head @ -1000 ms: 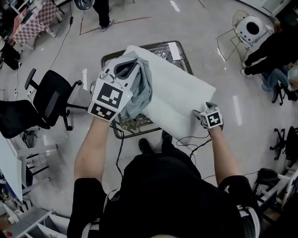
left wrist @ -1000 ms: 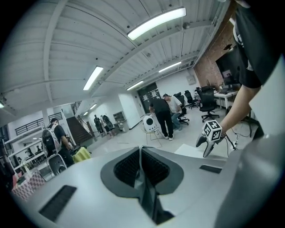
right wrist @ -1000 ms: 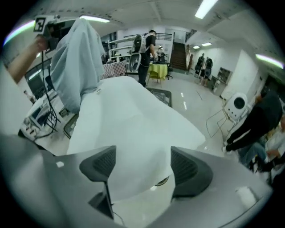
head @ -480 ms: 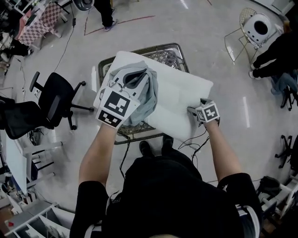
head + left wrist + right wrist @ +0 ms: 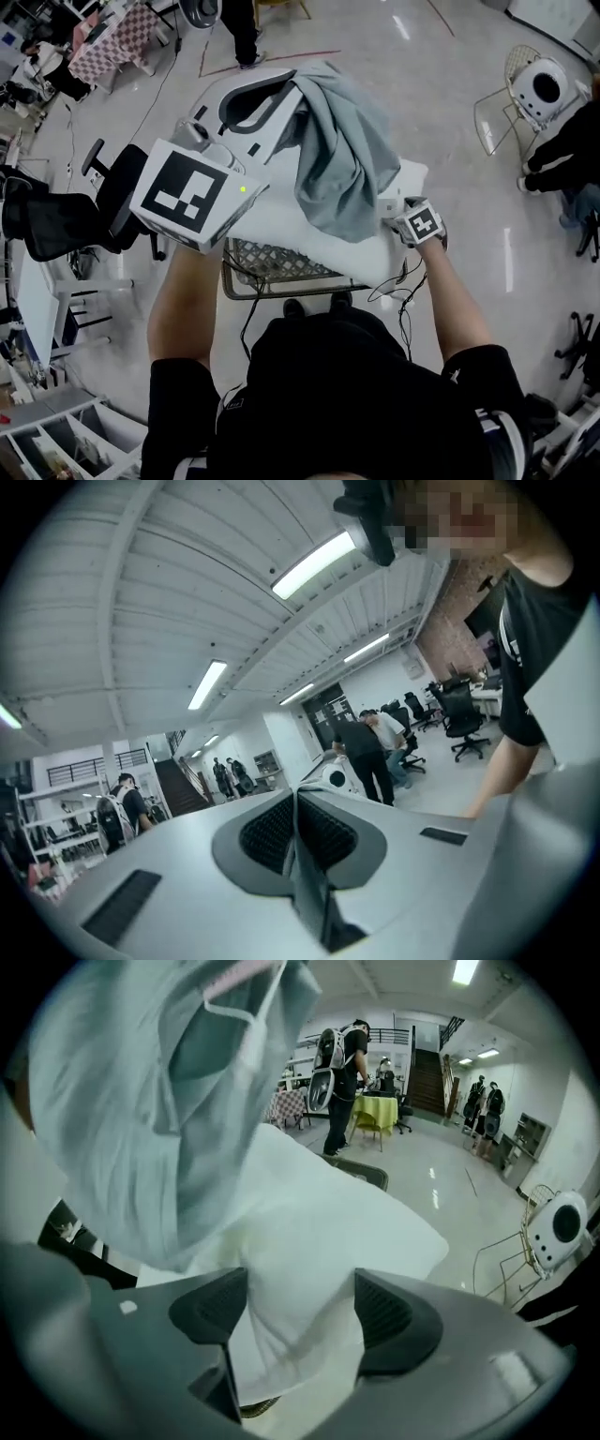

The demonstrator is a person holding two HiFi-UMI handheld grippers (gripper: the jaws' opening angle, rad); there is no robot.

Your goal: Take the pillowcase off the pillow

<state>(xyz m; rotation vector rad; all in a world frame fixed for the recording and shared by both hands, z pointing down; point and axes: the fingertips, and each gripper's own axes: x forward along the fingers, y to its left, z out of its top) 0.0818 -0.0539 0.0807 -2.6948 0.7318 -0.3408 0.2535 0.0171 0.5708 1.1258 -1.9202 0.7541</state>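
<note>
My left gripper (image 5: 286,94) is raised high and shut on the grey-blue pillowcase (image 5: 342,159), which hangs from it in loose folds over the pillow. In the left gripper view a thin fold of that pillowcase (image 5: 309,892) is pinched between the closed jaws of the left gripper (image 5: 295,827). The bare white pillow (image 5: 281,220) lies across a wire basket (image 5: 272,262). At the pillow's near right corner, my right gripper (image 5: 392,214) has its jaws spread wide. In the right gripper view the pillow (image 5: 319,1232) bulges between the pads of the right gripper (image 5: 291,1312), with the pillowcase (image 5: 159,1101) hanging above.
A black office chair (image 5: 66,220) stands on the floor to the left. At the right are a wire chair holding a white round device (image 5: 539,89) and a seated person (image 5: 572,141). Another person (image 5: 239,23) stands beyond the basket. A cable (image 5: 394,291) loops by my feet.
My left gripper has swung up and towards the camera, pulling the pillowcase up off the pillow so that it now hangs over it. The right gripper stayed at the pillow's corner.
</note>
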